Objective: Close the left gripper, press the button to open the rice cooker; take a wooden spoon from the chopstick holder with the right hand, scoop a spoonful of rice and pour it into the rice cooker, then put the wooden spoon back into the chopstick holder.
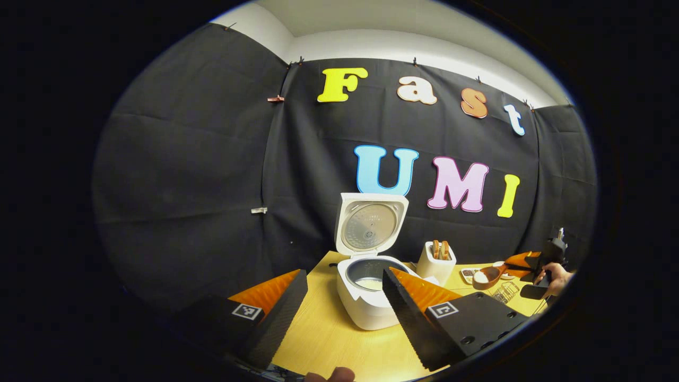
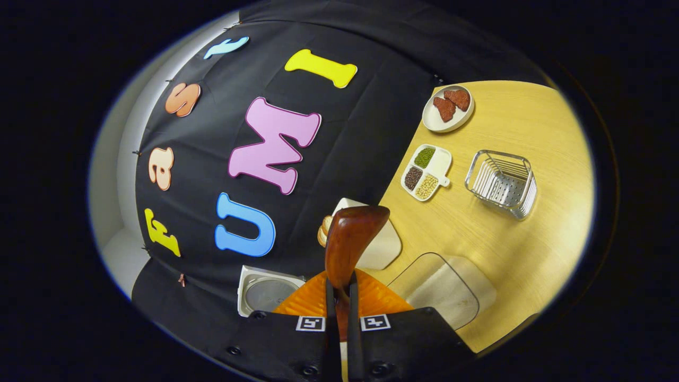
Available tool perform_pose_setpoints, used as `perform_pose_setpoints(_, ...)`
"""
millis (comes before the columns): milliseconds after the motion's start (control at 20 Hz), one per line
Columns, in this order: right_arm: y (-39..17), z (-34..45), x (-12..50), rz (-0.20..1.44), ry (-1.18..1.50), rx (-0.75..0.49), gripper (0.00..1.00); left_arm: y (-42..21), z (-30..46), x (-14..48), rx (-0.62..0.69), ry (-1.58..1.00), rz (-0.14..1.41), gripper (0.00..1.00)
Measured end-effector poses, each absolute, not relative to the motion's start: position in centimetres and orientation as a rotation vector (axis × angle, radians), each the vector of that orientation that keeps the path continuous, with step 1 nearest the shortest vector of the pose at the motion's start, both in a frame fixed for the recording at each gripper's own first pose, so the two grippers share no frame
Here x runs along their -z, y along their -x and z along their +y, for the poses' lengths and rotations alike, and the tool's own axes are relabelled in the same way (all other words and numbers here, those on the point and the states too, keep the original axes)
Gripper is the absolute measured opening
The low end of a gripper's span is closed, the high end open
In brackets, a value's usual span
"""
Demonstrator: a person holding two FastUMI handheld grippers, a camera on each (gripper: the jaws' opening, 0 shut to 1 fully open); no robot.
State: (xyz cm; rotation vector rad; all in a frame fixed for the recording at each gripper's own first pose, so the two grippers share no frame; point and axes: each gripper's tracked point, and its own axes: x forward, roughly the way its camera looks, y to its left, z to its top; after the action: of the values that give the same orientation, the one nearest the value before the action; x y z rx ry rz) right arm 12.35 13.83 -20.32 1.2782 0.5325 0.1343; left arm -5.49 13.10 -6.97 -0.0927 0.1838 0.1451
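The white rice cooker [image 1: 366,300] stands on the wooden table with its lid [image 1: 371,223] raised and pale contents in the pot. My left gripper [image 1: 345,273] hovers in front of it, open wide and holding nothing. The white chopstick holder [image 1: 436,262], with wooden utensils in it, is just right of the cooker. Farther right, my right gripper [image 1: 533,265] holds a wooden spoon [image 1: 488,276] heaped with white rice above the table. In the right gripper view my right gripper [image 2: 339,286] is shut on the spoon [image 2: 350,239] handle. The chopstick holder [image 2: 379,249] and the cooker lid [image 2: 265,292] lie behind it.
A clear container of rice [image 2: 440,292] sits beside the chopstick holder. Beyond it are a sectioned dish of beans [image 2: 427,172], a wire basket [image 2: 501,183] and a plate of red-brown pieces [image 2: 448,109]. A hand [image 1: 554,278] holds the right gripper.
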Motion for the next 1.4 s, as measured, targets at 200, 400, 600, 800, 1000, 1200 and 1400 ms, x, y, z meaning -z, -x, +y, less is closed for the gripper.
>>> perform_pose_setpoints(200,-13.8,17.4,18.1,0.536,-1.254,-0.182,0.09,5.0,13.4,7.4,-0.146,0.093,0.185,0.98)
perform_pose_setpoints(400,-14.9,21.6,14.7,0.509,-1.268,-0.236,0.09,4.6,14.2,8.1,-0.157,0.105,0.194,0.98)
perform_pose_setpoints(600,-17.1,26.4,11.8,0.484,-1.223,-0.284,0.09,4.1,15.8,9.1,-0.192,0.116,0.211,0.98)
perform_pose_setpoints(800,-18.9,33.0,11.3,0.498,-1.156,-0.331,0.1,4.2,17.1,9.6,-0.223,0.111,0.213,0.95)
perform_pose_setpoints(1000,-20.6,39.2,12.7,0.522,-1.007,-0.356,0.09,4.9,19.1,10.2,-0.266,0.109,0.229,0.95)
perform_pose_setpoints(1200,-21.6,42.3,14.1,0.511,-0.901,-0.357,0.1,6.1,20.7,11.2,-0.307,0.123,0.254,0.95)
perform_pose_setpoints(1400,-22.4,44.3,14.9,0.497,-0.755,-0.383,0.09,7.5,21.8,12.1,-0.336,0.116,0.277,0.95)
